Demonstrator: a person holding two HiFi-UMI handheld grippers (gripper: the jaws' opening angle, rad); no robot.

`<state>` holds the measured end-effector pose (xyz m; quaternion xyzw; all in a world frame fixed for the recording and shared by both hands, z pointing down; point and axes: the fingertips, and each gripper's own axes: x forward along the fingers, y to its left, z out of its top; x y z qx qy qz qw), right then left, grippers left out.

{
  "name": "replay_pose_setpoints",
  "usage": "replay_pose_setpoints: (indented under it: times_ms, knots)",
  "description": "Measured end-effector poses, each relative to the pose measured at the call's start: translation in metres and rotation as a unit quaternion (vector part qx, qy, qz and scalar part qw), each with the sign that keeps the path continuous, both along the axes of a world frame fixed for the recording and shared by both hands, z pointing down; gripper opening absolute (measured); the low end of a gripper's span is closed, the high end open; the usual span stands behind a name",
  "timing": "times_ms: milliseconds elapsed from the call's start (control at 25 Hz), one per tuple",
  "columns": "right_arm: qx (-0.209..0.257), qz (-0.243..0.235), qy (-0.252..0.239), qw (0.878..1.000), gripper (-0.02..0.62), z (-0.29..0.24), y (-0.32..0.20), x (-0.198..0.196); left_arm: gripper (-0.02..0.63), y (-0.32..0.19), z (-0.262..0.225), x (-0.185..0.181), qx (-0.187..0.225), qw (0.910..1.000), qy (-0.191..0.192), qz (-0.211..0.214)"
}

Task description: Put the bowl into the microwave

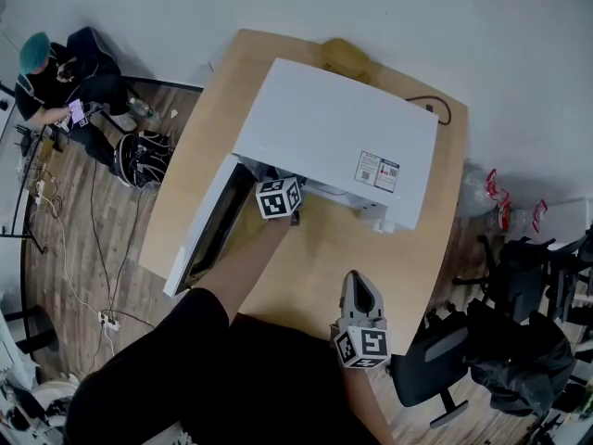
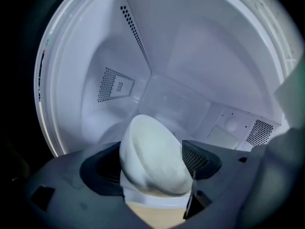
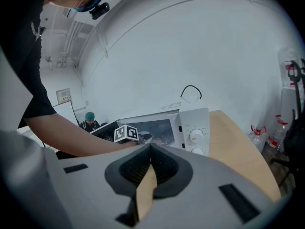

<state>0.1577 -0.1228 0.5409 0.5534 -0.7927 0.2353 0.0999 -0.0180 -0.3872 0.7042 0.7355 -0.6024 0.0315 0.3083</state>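
The white bowl (image 2: 152, 156) sits tilted just inside the white microwave (image 1: 334, 142), on the front of the cavity floor. My left gripper (image 2: 152, 165) reaches in through the doorway. Its jaws stand wide on either side of the bowl without pressing on it, so it is open. In the head view only its marker cube (image 1: 279, 197) shows at the microwave's mouth; the fingertips are hidden under the top. The door (image 1: 208, 235) hangs open to the left. My right gripper (image 1: 359, 290) hovers over the wooden table (image 1: 398, 248), shut and empty (image 3: 151, 149).
A yellow object (image 1: 345, 56) and a black cable (image 1: 435, 109) lie behind the microwave. A black office chair (image 1: 445, 360) stands at the table's right. A person (image 1: 56, 72) sits on the floor at far left beside a bag (image 1: 141, 160). Bottles (image 1: 505, 202) stand at right.
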Motion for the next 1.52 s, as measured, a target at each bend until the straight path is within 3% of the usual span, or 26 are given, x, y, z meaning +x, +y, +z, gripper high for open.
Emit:
replay_pose_setpoints:
  times_ms: [240,520,720,840,1360,1520]
  knots:
    - [-0.004,-0.006,0.002,1.000,0.060,0.003,0.004,-0.004,0.357,0.005,-0.003,-0.004,0.014,0.9994,-0.031,0.010]
    - [-0.005,-0.013,0.008,1.000,0.060,0.004,0.014,-0.010,0.360,0.012,-0.012,0.003,0.034,0.9966,-0.052,0.054]
    - [-0.004,-0.002,0.012,1.000,0.060,0.003,0.017,-0.004,0.360,0.028,-0.021,0.004,0.047,0.9975,-0.016,0.051]
    - [-0.003,0.002,0.012,1.000,0.060,0.003,0.021,-0.004,0.360,0.036,-0.022,0.006,0.050,0.9963,-0.027,0.065]
    - [0.007,0.029,0.010,0.999,0.060,-0.005,0.014,0.003,0.360,0.044,-0.009,0.011,0.034,0.9863,-0.109,0.119]
    - [-0.004,0.034,0.012,0.999,0.060,0.004,0.016,0.009,0.360,0.038,-0.007,0.015,0.024,0.9888,-0.095,0.112]
